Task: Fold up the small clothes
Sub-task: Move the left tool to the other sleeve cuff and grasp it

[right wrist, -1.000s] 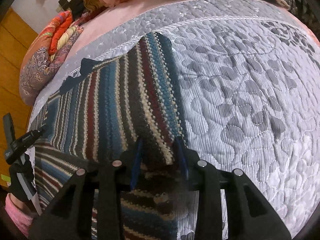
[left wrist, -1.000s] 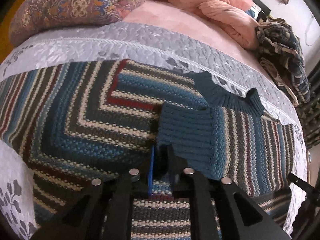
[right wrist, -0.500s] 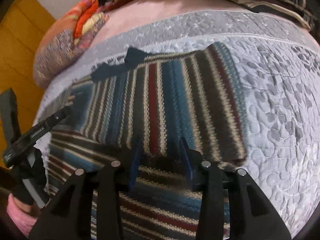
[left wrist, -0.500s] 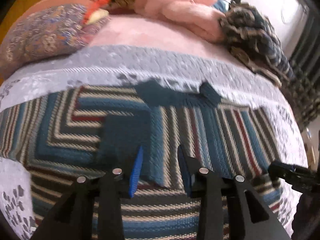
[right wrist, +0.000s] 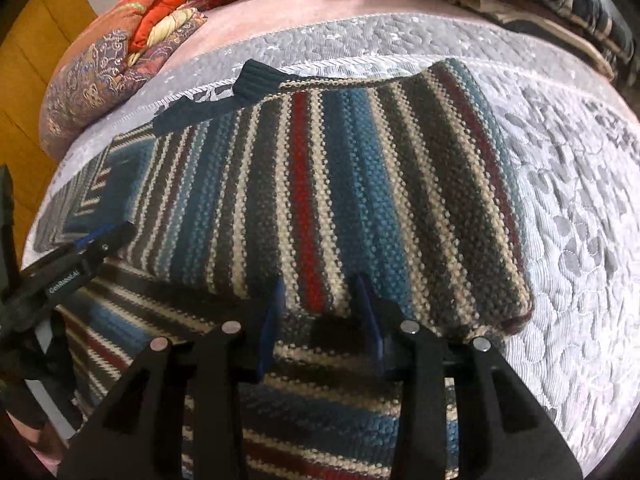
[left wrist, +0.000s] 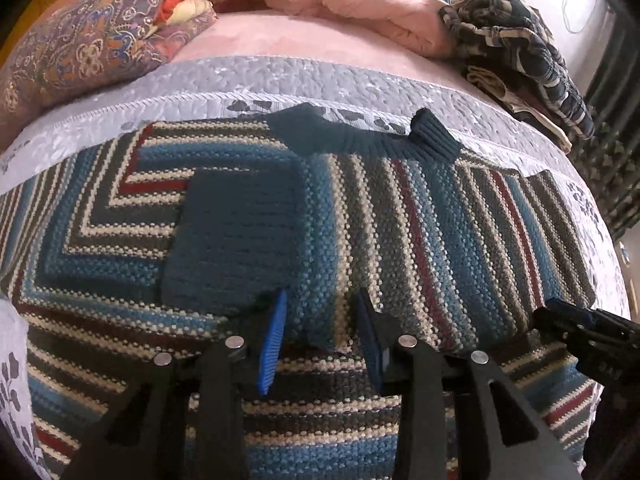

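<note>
Pillow: a patterned pillow (left wrist: 80,48) lay at 10 o'clock in the left wrist view, well apart from the work.
Bed cover: the grey quilt (left wrist: 280,80) was spread flat, and the sweater lay on it.
Sweater: the striped sweater (left wrist: 400,232) filled the middle of both views, with its dark blue collar (left wrist: 360,136) at 12 o'clock.
Left sleeve: the sleeve was folded in over the body, and its dark blue cuff (left wrist: 236,240) lay flat near 9 o'clock of the middle.
Left gripper: the left gripper (left wrist: 320,336) sat at 6 o'clock with its fingers spread wide and nothing between them, just at the edge of the folded part.
Right side: the right part of the sweater (right wrist: 400,200) was folded in too, its fold edge running from 1 o'clock down to 4 o'clock in the right wrist view.
Right gripper: the right gripper (right wrist: 320,320) sat at 6 o'clock, fingers wide apart and holding nothing, just by the folded edge.
Done: both sides looked folded in toward the middle.
Left to do: the bottom part of the sweater lay flat under the grippers, so I think it needed folding up toward the collar.
Not sure: the view bent a lot, so I could not tell if the edges lined up.
</note>
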{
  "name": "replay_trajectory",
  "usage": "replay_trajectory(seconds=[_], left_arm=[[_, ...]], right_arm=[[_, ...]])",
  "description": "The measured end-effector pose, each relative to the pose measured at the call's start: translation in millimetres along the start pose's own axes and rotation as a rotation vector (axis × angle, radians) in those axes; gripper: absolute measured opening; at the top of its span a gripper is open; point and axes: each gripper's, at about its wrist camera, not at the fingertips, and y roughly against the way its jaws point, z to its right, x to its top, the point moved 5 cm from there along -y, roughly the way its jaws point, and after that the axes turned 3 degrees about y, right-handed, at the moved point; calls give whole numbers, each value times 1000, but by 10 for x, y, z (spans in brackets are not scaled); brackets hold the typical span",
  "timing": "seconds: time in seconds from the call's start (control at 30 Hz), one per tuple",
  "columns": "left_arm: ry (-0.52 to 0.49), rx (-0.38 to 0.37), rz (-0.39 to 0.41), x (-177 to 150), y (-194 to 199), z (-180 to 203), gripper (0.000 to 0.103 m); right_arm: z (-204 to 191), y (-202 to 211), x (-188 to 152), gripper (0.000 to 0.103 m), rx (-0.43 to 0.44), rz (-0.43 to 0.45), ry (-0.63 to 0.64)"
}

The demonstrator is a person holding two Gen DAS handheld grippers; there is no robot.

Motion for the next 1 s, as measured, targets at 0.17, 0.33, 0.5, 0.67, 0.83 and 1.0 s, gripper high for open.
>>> replay_trajectory(seconds=[0.17, 0.33, 0.5, 0.67, 0.83, 1.0], left_arm=[[-3, -3, 33, -43, -10, 2, 36], [17, -11, 41, -32, 40, -6, 36], [65, -9, 89, 7, 343, -233, 48], [143, 68, 120, 52, 632, -880, 57], [261, 174, 116, 30, 835, -1716, 61], [446, 162, 84, -101, 879, -2461, 62]], right_arm=[[-8, -53, -34, 37, -35, 58, 37], [-59, 0, -18, 37, -72, 63, 38], [-187, 272, -2, 45, -135, 122, 72], [-405, 421, -21, 52, -142, 166, 132], [-612, 477, -41, 56, -119, 178, 159], [-785, 474, -68, 57, -103, 169, 190]])
